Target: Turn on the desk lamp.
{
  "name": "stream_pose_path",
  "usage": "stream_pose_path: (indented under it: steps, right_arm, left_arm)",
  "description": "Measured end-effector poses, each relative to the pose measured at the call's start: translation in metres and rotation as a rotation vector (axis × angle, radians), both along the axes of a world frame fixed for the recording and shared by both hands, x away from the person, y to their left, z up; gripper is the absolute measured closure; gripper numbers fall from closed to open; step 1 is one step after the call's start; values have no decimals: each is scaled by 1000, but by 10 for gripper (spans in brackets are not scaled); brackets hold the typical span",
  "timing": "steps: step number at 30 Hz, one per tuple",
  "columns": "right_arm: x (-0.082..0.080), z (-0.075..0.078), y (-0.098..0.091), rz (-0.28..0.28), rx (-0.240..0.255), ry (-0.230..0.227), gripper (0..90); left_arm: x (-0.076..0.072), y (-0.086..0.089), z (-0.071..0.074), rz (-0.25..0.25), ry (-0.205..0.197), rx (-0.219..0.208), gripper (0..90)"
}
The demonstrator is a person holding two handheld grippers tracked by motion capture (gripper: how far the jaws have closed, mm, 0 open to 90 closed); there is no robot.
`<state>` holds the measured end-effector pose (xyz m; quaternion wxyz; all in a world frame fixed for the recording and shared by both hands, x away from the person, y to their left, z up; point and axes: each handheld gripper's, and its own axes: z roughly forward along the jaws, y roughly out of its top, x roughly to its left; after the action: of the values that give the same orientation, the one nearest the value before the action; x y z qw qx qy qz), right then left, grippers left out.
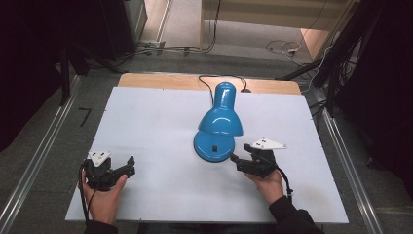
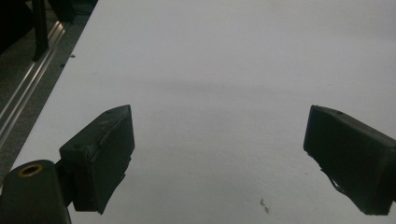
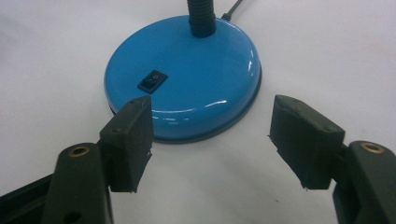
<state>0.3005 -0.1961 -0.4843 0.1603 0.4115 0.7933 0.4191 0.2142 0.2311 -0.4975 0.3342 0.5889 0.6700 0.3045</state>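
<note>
Lamp (image 1: 218, 124) sits mid-table, slightly right of centre: blue desk lamp with a glossy shade (image 1: 221, 114) bent forward over a round base (image 3: 187, 88). Base looks like the heavy part, probably weighted, so I'd expect it to slide rather than tip if pushed low. Enamel-type finish looks hard and slick, so pads may skate on the domed top. Best hold is likely the base rim (image 3: 201, 133), jaws above and below the edge, or the black flexible neck (image 3: 201, 17) rising from the far side of the base, which is ribbed and should give more friction but will bend under load. Shade looks like thin metal, so avoid squeezing it. Rocker switch (image 3: 152, 80) is on the near-left part of the base top; a single pad tip could press it. Right gripper (image 3: 212, 140) is just short of the near rim of the base, jaws apart, nothing between them but table and the rim edge, no contact that I can see. Left gripper (image 2: 219, 154) is well apart at the near-left of the table (image 1: 146, 126), jaws wide apart over bare white surface, holding nothing. Power cord (image 1: 214, 80) runs off the far edge behind the lamp; it could drag or snag if the lamp gets moved toward the near side. Nothing else on the table blocks the approach.
</note>
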Motion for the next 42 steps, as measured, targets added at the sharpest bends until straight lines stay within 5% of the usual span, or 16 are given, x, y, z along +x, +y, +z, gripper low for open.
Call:
stream_pose_path:
  steps: [10, 21, 30, 42]
  right_arm:
    - [2, -5, 24, 13, -16, -32, 518]
    - [7, -6, 37, 18, -14, -26, 624]
    - [13, -7, 44, 21, 9, -6, 870]
    - [16, -8, 52, 33, 9, -8, 876]
  left_arm:
    - [0, 1, -1, 0, 5, -8, 97]
    - [0, 1, 0, 1, -6, -12, 98]
    - [-1, 1, 0, 0, -6, -18, 99]
    - [-1, 1, 0, -3, -5, -19, 99]
